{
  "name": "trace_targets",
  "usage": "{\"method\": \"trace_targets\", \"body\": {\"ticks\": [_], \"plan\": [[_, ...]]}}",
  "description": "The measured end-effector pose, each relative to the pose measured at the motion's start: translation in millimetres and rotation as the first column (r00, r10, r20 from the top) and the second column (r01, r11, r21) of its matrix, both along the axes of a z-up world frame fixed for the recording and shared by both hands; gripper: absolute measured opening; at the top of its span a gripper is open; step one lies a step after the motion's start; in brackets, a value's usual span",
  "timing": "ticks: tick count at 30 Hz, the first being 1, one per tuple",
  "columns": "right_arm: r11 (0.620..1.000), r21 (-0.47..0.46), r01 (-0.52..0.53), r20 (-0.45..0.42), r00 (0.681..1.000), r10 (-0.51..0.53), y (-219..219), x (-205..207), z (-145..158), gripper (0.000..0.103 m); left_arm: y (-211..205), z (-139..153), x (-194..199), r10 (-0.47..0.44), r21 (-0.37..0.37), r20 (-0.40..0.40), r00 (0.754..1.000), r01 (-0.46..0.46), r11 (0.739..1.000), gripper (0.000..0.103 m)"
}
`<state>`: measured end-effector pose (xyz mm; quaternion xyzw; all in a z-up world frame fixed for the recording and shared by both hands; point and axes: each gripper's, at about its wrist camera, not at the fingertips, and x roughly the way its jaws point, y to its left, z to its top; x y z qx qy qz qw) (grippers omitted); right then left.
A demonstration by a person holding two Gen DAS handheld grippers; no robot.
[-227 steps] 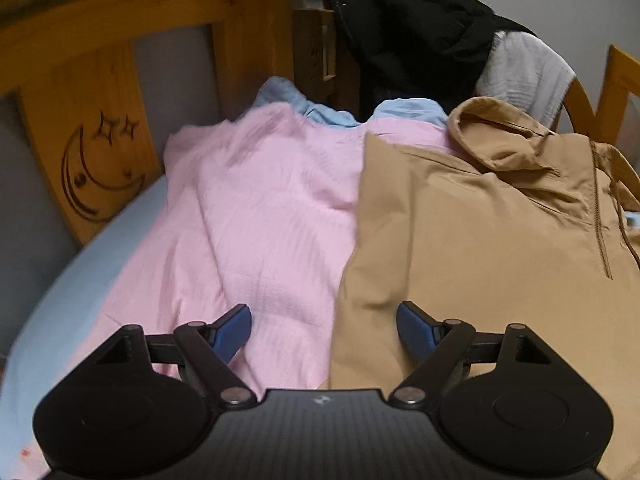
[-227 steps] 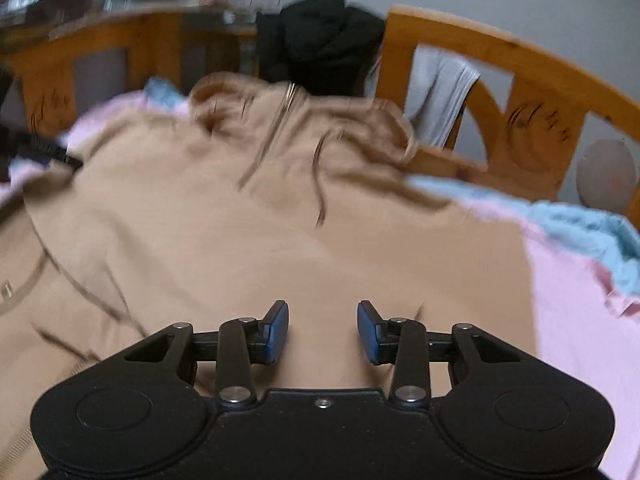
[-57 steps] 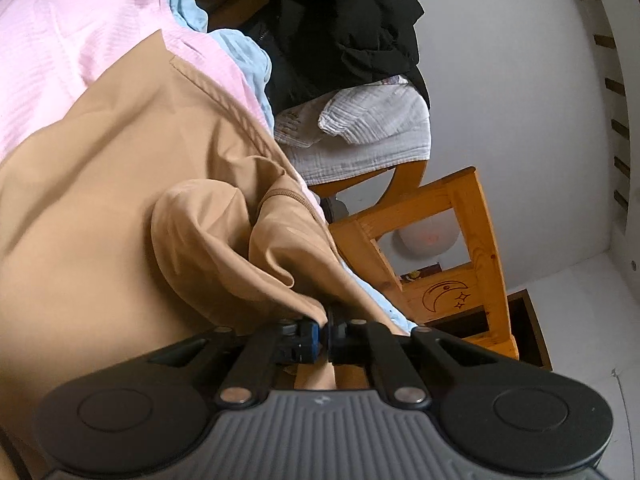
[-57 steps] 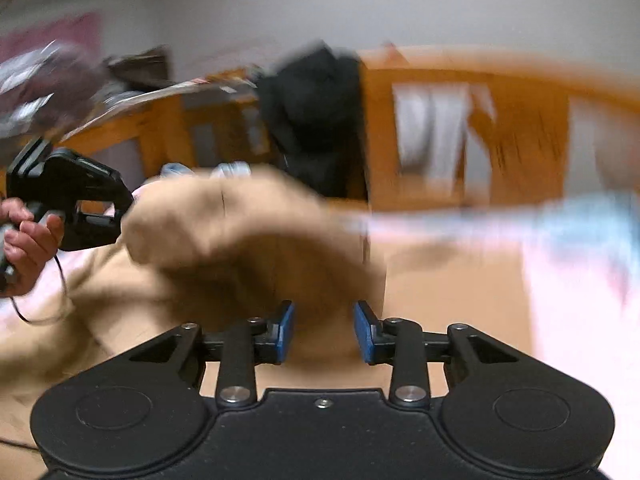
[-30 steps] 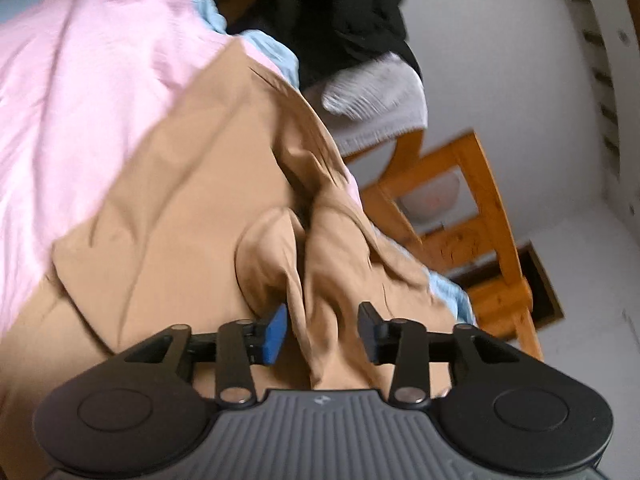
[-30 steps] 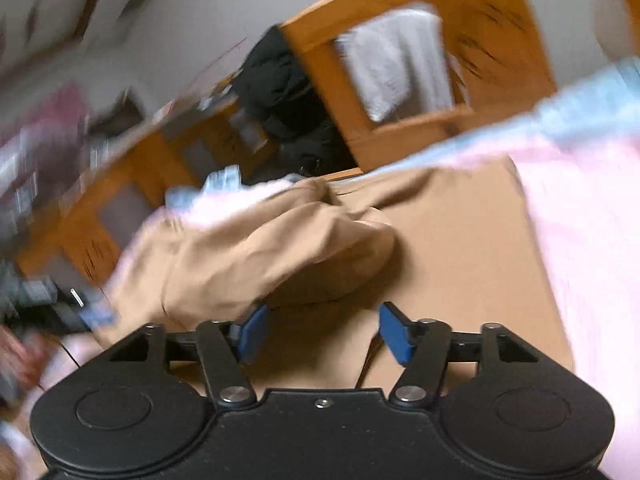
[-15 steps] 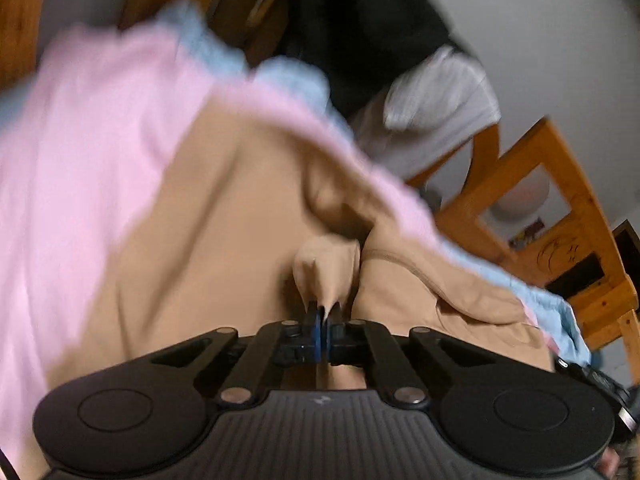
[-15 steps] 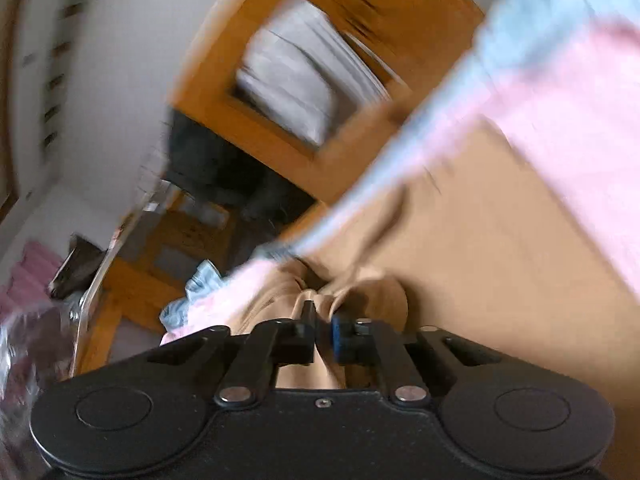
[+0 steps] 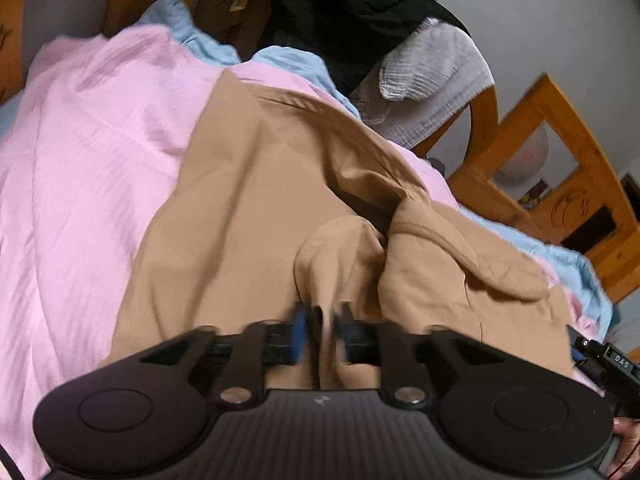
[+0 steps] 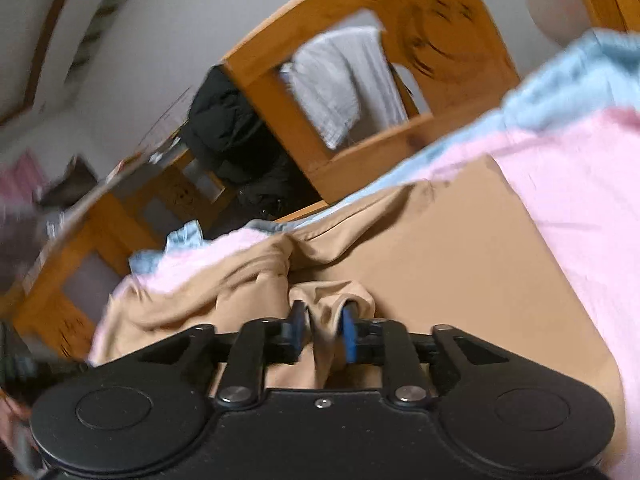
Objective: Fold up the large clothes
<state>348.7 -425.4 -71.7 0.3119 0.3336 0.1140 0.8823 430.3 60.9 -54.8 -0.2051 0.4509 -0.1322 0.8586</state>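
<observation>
A wooden bed (image 9: pixel 560 120) with an orange-brown frame carries a pink blanket (image 9: pixel 88 168) spread over a light blue sheet (image 9: pixel 576 268). A tan jacket (image 9: pixel 240 208) lies on the blanket, bunched at its near right side.

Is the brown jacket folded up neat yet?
Not yet. The brown jacket lies bunched on the pink blanket, its hood crumpled.

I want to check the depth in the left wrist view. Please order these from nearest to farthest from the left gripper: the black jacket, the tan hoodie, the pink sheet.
1. tan hoodie: a fold lies between the left gripper's fingers.
2. pink sheet: under the hoodie, spreading left.
3. black jacket: top centre, beyond the bed's far end.
</observation>
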Motion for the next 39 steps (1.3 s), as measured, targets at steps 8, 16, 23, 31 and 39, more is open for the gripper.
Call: {"method": "trace_targets", "body": {"ticks": [8,16,23,31,39], "plan": [[1.000,-0.007,-0.026,-0.205,0.979,0.024,4.2,46.7,-8.5,0.006,-11.3,-1.2,12.7,0.022,0.028,-0.002,1.000,-0.022,0.999,0.005],[0.931,-0.364,-0.009,-0.026,1.000,0.000,33.8,46.5,3.0,0.000,-18.0,-13.5,22.6,0.044,0.081,0.025,0.999,-0.046,0.996,0.003],[0.861,-0.497,0.109,0.134,0.990,-0.048,35.1,8.3,28.2,0.022,-10.6,21.3,-23.3,0.040,0.156,0.129,0.991,-0.060,0.986,0.040],[0.813,-0.577,-0.080,0.240,0.935,0.262,105.4,27.5,49.1,0.020,-81.2,44.9,-12.5,-0.134,0.103,0.269,0.954,0.110,0.989,0.041],[0.754,-0.638,-0.155,0.129,0.944,0.304,130.0,39.1,3.4,0.019,-75.7,-5.9,10.9,-0.039,0.106,0.137,0.990,0.025,0.994,0.002]]}}
